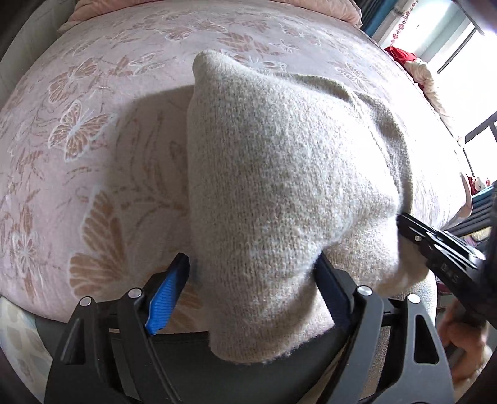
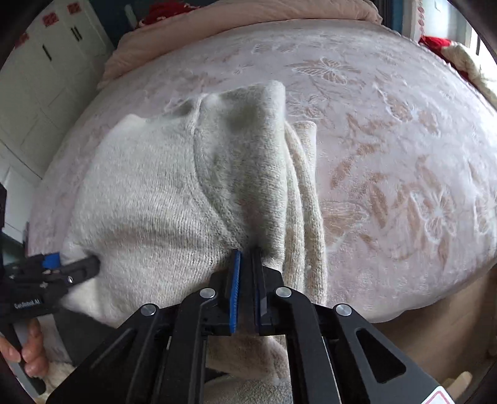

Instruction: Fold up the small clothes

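A cream knitted sweater (image 1: 279, 174) lies partly lifted over the pink butterfly-patterned bedspread (image 1: 77, 130). My left gripper (image 1: 251, 267) stands wide open, and the sweater's near edge drapes down between its jaws. In the right wrist view the sweater (image 2: 149, 199) is bunched in folds toward my right gripper (image 2: 247, 251), which is shut on a fold of its near edge. The right gripper shows in the left wrist view (image 1: 403, 222) at the sweater's right edge. The left gripper shows in the right wrist view (image 2: 90, 264) at the sweater's left edge.
The bedspread (image 2: 388, 161) covers the whole bed. A pink quilt (image 2: 248, 18) is heaped at the far end. White cupboards (image 2: 40, 77) stand left of the bed. Red and cream items (image 1: 413, 65) lie by the bright window on the right.
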`<control>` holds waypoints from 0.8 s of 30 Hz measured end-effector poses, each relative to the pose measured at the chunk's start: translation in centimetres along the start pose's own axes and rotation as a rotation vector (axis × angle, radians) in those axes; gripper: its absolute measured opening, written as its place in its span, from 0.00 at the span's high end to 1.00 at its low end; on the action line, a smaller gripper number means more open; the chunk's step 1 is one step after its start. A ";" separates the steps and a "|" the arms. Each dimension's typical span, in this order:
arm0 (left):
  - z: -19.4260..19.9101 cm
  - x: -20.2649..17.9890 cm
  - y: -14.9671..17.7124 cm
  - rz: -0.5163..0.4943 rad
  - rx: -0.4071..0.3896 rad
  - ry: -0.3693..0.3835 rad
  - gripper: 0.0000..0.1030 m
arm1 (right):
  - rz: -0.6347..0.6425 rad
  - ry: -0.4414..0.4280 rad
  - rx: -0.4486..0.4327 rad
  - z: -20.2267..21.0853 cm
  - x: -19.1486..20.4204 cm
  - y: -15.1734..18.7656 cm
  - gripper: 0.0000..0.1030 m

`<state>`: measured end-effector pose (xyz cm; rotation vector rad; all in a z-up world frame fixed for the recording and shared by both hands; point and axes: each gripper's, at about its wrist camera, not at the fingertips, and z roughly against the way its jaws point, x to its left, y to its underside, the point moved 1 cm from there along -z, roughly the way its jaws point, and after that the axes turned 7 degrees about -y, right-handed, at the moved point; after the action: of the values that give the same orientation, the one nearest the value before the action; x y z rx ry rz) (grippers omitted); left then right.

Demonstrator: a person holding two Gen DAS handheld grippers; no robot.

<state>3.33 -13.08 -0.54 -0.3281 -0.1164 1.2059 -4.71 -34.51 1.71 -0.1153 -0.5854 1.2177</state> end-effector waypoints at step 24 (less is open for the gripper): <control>7.0 -5.1 -3.3 -0.103 -0.194 0.046 0.27 | 0.055 -0.057 -0.050 3.8 3.6 -3.8 0.87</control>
<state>2.65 -17.52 7.52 -0.5135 -0.2090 1.0864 -2.57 -33.49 7.67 -0.1403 -0.6660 1.2635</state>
